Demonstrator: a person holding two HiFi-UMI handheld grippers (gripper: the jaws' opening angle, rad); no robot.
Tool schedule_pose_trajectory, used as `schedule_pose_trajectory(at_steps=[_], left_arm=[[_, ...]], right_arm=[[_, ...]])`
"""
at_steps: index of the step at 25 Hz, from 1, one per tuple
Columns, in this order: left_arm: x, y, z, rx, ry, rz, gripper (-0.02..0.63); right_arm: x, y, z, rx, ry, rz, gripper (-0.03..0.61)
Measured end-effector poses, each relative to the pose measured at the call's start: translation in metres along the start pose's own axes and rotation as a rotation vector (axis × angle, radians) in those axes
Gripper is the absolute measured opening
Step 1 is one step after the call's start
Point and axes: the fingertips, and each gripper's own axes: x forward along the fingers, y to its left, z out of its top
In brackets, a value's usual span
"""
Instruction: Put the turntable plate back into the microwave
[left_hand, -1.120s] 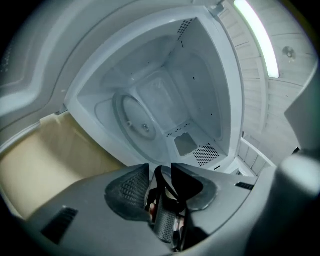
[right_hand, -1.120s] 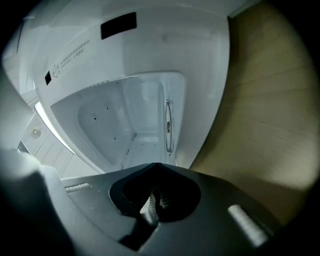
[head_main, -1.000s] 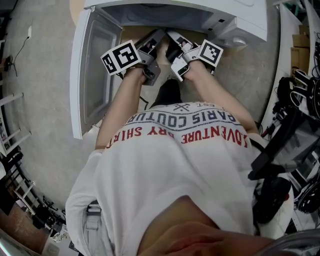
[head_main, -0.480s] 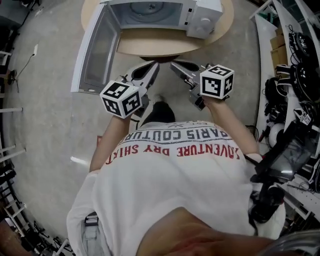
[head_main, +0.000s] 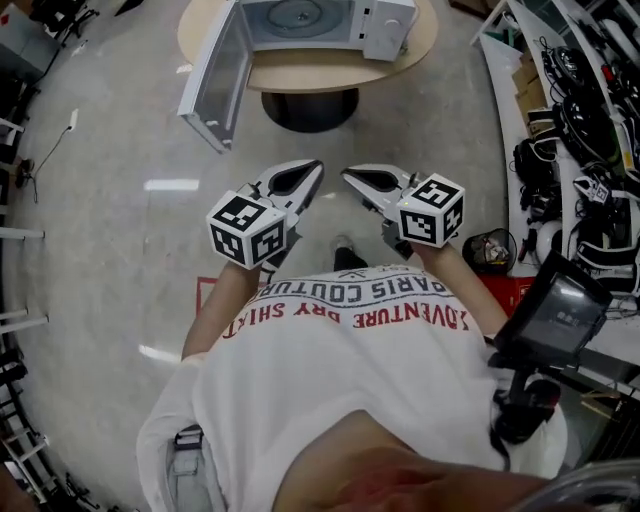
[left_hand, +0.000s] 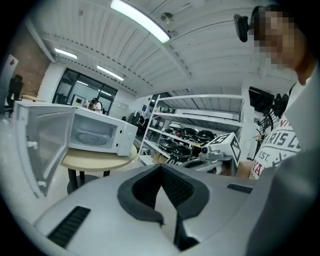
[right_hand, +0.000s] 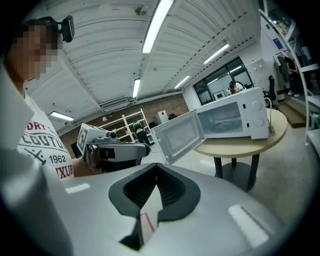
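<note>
Tool L (head_main: 316, 168): jaws together, empty.
Tool R (head_main: 347, 174): jaws together, empty, tips near Tool L's.
Plate (head_main: 297, 17): inside microwave (head_main: 385, 25), well ahead of both tools.
Door (head_main: 222, 70): open, ahead-left of Tool L.
Worktop (head_main: 320, 72): round, under microwave.

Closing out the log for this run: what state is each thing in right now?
Microwave: standing on the round table.
Microwave door: swung wide open.
Turntable plate: lying flat inside the microwave.
Left gripper: jaws shut, empty.
Right gripper: jaws shut, empty.
</note>
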Motion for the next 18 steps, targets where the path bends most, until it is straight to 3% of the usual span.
schedule_pose_trajectory(at_steps=[6, 12, 15, 18], left_arm=[[-0.165, -0.086, -0.061, -0.011, 0.031, -0.057, 0.001], [-0.273, -0.155, -0.073, -0.008, 0.012, -0.05, 0.0], [-0.303, -0.183, -0.079, 0.014, 0.012, -0.034, 0.001], [-0.31, -0.187, -0.092, -0.033, 0.008, -0.023, 0.0]], right_arm=[[-0.007, 0.177, -0.064, 0.121, -0.126, 0.013, 0.002], [-0.038, 0.298, -0.089, 0.043, -0.114, -0.046, 0.002], [-0.051, 0.338, -0.098, 0.0, -0.081, -0.048, 0.002], [-0.055, 0.349, -0.109, -0.01, -0.045, -0.047, 0.002]])
